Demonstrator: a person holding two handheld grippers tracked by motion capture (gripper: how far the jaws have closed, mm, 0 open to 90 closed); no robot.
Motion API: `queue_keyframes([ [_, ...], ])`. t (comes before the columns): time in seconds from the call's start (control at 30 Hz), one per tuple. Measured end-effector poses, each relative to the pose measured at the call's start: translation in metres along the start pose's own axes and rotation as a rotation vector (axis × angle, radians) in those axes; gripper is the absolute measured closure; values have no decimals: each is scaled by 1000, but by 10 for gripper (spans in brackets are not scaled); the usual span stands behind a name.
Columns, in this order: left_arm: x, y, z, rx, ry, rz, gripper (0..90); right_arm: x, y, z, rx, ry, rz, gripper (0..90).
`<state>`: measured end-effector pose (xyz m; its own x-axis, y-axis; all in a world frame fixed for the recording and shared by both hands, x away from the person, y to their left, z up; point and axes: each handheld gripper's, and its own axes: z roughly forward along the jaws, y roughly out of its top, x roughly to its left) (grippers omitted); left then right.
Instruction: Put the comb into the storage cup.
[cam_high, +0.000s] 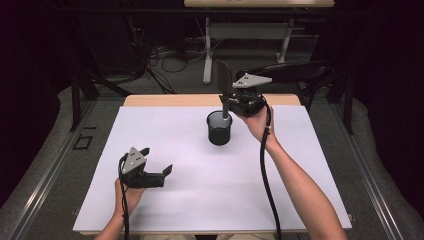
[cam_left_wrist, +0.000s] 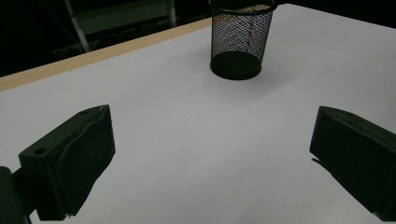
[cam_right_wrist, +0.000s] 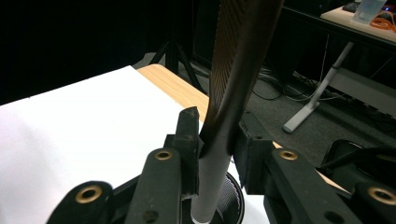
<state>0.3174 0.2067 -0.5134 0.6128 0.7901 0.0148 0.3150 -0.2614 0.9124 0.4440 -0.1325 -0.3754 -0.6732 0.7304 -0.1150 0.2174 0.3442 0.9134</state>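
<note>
Right gripper (cam_high: 226, 103) at upper centre of the high view, clenched on the grey handle of a black spatula (cam_high: 223, 80), blade rising upright above the jaws. In the right gripper view, same gripper (cam_right_wrist: 215, 140) pinching the spatula (cam_right_wrist: 238, 60) just where ridged dark blade meets grey handle, handle end dipping straight down into the mesh cup (cam_right_wrist: 231, 198) at bottom centre. Right hand (cam_high: 257, 120) wrapped around the gripper body, cable trailing down toward the bottom edge.

Left gripper (cam_high: 157, 161) at lower left of the high view, released, jaws spread wide and gripping nothing, held low over the table by the left hand (cam_high: 127, 195). In the left gripper view, both black jaws at the lower corners, far apart, bare white surface between them.

Table (cam_high: 165, 200) across the middle of the high view, covered in white, a strip of wood showing along the far edge. Same white surface (cam_left_wrist: 187, 140) in the left gripper view, wood strip running across the upper left.

Black mesh cup (cam_high: 219, 128) standing upright near the far centre of the table, directly below the right gripper, well apart from the left one. At top centre of the left gripper view, cup (cam_left_wrist: 240, 39) upright, solid dark base.
</note>
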Motion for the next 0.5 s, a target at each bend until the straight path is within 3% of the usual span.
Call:
queue_keyframes([
  [0.5,0,0,1,1,-2,-2,0,0,-7,12,18,8,8,733],
])
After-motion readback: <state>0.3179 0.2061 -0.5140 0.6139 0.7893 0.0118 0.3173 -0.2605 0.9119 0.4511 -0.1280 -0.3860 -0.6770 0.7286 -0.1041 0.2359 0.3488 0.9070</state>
